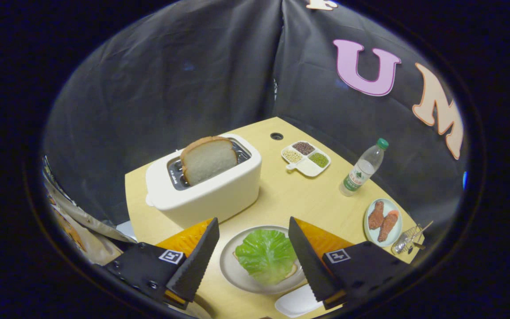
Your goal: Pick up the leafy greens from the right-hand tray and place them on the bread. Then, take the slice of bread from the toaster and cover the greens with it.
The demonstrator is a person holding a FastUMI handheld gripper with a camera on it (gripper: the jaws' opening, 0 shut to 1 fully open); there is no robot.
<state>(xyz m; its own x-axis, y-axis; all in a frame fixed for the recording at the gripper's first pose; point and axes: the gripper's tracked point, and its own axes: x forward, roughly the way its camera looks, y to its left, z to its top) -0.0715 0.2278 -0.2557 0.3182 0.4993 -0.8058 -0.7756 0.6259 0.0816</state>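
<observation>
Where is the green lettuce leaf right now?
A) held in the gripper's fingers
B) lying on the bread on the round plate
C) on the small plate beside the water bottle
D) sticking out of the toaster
B: the lettuce leaf lies on the bread on the round plate, between the open gripper fingers, which touch nothing.

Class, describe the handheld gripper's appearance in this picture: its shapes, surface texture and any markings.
The gripper has two wedge-shaped fingers that taper to points, with ridged, serrated inner faces. Each finger is mounted on a black block with small screws, and each block carries a square black-and-white tag. The fingers stand apart, open, on either side of the plate with the lettuce leaf.
</observation>
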